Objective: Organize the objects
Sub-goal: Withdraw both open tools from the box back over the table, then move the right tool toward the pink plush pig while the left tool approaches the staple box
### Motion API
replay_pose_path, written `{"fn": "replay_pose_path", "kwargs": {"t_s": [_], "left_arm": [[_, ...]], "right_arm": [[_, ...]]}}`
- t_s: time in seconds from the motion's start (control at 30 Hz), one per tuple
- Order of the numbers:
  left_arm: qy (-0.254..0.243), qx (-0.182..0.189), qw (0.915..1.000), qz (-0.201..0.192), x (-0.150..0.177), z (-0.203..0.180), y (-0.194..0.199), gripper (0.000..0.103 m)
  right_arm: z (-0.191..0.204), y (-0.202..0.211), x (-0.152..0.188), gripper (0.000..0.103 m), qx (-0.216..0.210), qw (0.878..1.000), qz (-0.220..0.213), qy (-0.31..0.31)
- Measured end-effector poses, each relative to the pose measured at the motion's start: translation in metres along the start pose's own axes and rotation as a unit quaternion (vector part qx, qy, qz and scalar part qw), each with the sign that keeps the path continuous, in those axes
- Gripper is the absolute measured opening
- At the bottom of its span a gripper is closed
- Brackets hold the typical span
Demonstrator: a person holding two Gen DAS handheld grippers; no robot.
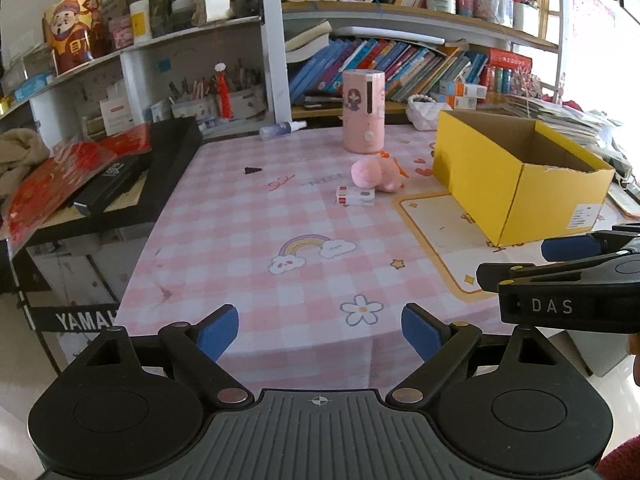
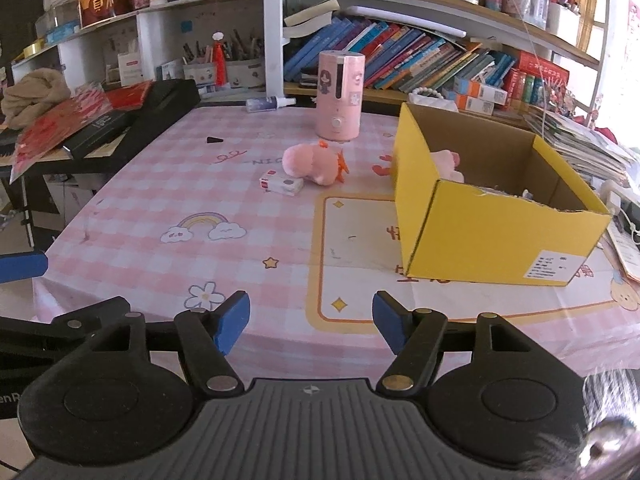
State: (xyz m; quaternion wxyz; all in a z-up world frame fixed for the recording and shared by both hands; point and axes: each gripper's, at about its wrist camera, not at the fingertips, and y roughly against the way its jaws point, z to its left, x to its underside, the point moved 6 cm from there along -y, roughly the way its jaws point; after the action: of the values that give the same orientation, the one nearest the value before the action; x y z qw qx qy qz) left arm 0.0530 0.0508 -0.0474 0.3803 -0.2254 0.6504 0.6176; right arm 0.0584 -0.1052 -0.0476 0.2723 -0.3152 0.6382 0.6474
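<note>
Right gripper (image 2: 311,322) wide, empty; left gripper (image 1: 320,330) likewise. Pink plush toy (image 2: 314,164) far ahead: soft, light; pinch round body.

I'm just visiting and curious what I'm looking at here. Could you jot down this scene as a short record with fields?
Surface: pink checked tablecloth with rainbow and flower prints
Container: open yellow cardboard box, on the right
Inside box: something pink, partly hidden
Loose items: pink plush toy; small white flat box touching it; tall pink cylinder upright behind
Left gripper: open, empty, at the near table edge
Right gripper: open, empty
Background: crowded bookshelves
</note>
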Motion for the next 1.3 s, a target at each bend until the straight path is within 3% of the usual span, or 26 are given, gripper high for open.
{"fn": "replay_pose_path", "kwargs": {"t_s": [0.37,1.3], "left_arm": [[0.009,-0.011,0.9997,0.019,-0.008,0.005,-0.028,0.091],[0.035,-0.038,0.9977,0.043,-0.078,-0.001,-0.129,0.091]], "right_arm": [[0.002,-0.032,-0.011,0.066,-0.013,1.0,0.018,0.006],[-0.033,-0.141,-0.097,0.063,-0.05,0.998,0.028,0.029]]}}
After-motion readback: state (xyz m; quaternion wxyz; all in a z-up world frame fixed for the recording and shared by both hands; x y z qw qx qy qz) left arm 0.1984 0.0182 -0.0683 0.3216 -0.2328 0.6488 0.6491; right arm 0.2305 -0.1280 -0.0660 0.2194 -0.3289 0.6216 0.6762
